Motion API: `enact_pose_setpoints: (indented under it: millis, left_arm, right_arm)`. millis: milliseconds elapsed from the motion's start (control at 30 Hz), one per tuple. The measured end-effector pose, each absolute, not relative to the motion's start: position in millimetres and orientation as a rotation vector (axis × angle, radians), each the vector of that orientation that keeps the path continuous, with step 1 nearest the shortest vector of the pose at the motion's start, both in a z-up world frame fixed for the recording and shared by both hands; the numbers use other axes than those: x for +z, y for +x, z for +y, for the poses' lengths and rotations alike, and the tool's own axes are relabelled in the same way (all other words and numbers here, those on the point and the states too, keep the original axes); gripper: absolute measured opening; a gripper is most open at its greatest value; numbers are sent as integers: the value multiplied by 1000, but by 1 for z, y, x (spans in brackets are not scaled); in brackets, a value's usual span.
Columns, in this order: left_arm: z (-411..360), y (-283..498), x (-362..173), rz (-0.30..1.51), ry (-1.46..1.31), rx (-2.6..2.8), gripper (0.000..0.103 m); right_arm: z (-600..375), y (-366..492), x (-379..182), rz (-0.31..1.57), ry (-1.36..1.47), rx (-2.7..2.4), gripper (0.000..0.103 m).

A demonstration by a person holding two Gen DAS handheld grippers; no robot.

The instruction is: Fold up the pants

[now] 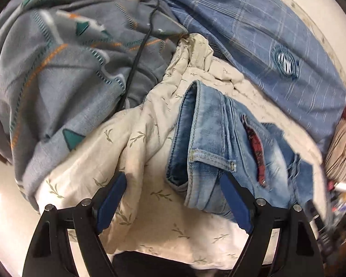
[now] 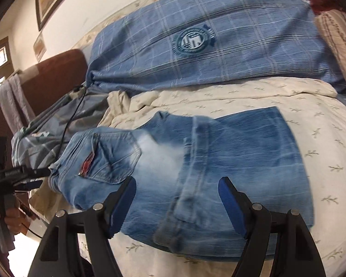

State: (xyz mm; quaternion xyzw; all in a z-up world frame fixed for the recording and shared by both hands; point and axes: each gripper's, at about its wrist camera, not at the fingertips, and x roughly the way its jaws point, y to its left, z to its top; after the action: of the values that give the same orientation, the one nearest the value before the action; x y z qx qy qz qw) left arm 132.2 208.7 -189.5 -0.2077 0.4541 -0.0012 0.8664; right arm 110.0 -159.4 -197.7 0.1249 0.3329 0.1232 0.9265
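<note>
Denim pants [image 2: 219, 161] folded on cream leaf-print bedsheet [image 2: 323, 138] | blue checked blanket [image 2: 219, 53] behind | both jaws wide

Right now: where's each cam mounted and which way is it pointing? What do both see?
Left wrist: on the left gripper, looking down its open blue fingers at the waist end of the jeans, with the cream sheet and grey patterned blanket beyond.
Right wrist: on the right gripper, open above the folded jeans; the left gripper and a hand show at the left edge.
Shared: jeans, cream sheet, blue plaid cloth with its round emblem.
</note>
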Motion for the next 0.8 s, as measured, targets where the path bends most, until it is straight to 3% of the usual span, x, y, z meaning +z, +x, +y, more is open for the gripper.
enact_pose_setpoints:
  millis: [300, 567, 800]
  left_arm:
    - [184, 152, -194, 1016, -481, -49, 84]
    - [168, 128, -150, 911, -436, -106, 84]
    - [178, 150, -197, 1019, -541, -73, 84]
  right_arm:
    - [-146, 111, -199, 683, 235, 286, 77]
    - [-171, 108, -194, 674, 308, 263, 77]
    - [-180, 107, -193, 675, 355, 254, 77]
